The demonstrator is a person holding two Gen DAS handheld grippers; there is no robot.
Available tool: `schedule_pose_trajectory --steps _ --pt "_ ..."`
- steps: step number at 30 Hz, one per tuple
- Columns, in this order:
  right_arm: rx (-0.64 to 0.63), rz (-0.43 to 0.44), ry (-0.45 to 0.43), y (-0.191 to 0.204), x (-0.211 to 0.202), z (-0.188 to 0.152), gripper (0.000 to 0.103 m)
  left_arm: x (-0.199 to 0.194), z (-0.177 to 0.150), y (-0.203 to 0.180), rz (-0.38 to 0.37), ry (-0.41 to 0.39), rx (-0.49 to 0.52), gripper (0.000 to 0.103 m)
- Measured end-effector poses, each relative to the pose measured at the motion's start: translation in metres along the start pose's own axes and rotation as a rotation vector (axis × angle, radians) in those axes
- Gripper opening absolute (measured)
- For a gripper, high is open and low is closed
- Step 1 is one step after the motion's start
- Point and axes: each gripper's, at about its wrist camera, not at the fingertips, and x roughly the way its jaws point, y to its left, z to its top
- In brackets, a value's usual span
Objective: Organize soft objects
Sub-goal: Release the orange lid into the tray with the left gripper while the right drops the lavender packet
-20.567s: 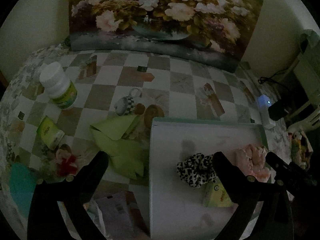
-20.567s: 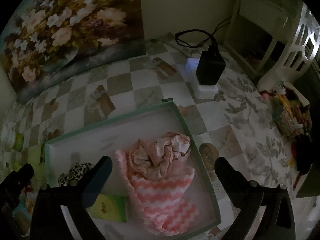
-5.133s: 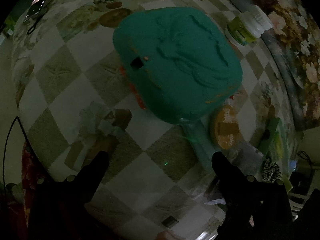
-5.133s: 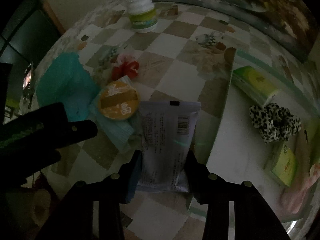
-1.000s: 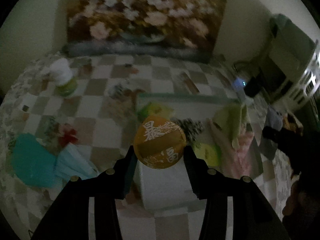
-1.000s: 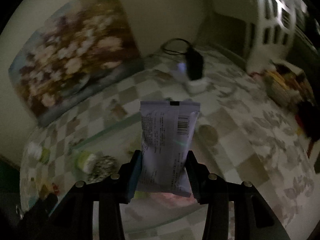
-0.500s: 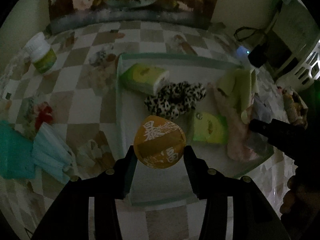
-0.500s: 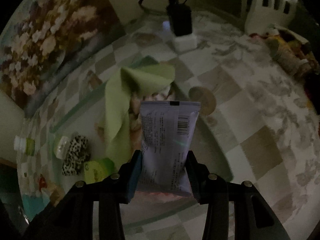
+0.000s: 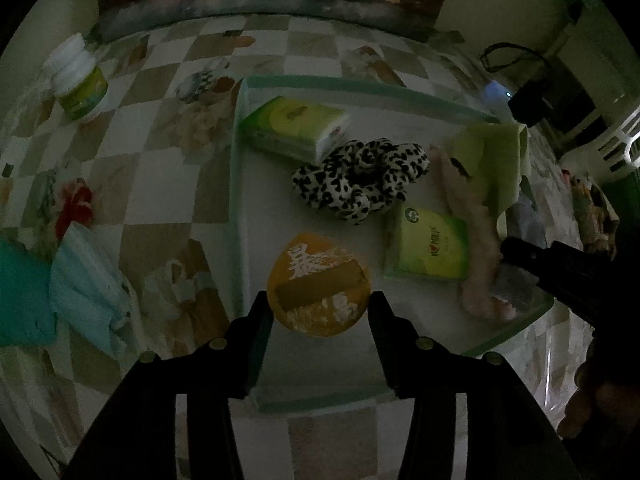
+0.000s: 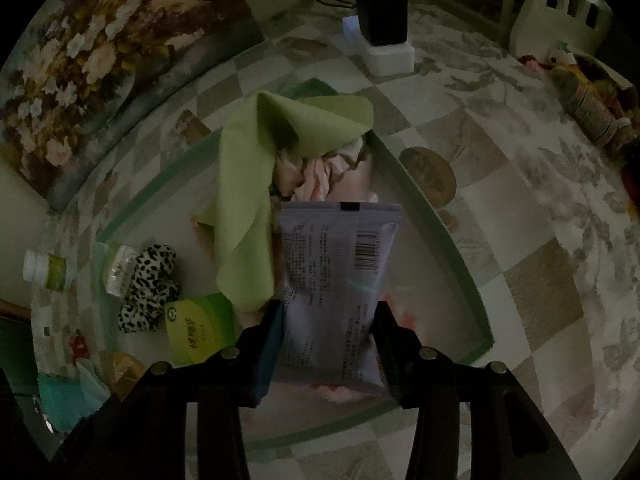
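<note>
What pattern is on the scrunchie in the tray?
Black-and-white leopard print on the scrunchie; clearest in the left wrist view.

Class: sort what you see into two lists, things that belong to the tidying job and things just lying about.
Job: tray, orange pouch in left gripper, wipes packet in right gripper, leopard scrunchie, green cloth.

Lying about: pill bottle, charger, flower painting.

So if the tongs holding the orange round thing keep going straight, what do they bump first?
Probably the leopard-print scrunchie in the tray: it lies straight ahead of the left tongs and their orange round pack. Depth is unclear.
</note>
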Motion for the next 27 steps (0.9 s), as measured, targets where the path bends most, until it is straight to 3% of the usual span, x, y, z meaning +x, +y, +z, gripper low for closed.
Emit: schedule_pose_trajectory --steps 6,12,15,25,27 --pt "-0.004 -0.016 -0.013 0.006 -0.001 0.000 0.051 -0.002 0.000 0.002 -0.005 0.001 -0.013 0.053" --pt "-0.003 -0.037 -0.032 0.008 -0.004 0.002 0.061 -0.006 0.001 0.002 -0.004 -0.020 -0.017 0.062" --pt "0.002 -0.033 -0.060 0.006 -0.014 0.003 0.063 -0.010 0.002 0.006 -0.007 -0.039 -0.033 0.074" --pt "-0.074 -0.046 -0.094 0.025 -0.024 0.001 0.072 -0.023 0.008 0.017 0.044 -0.108 -0.073 0.081" --pt "-0.097 -0.046 -0.103 0.032 -0.027 -0.001 0.073 -0.025 0.010 0.022 0.056 -0.121 -0.094 0.087"
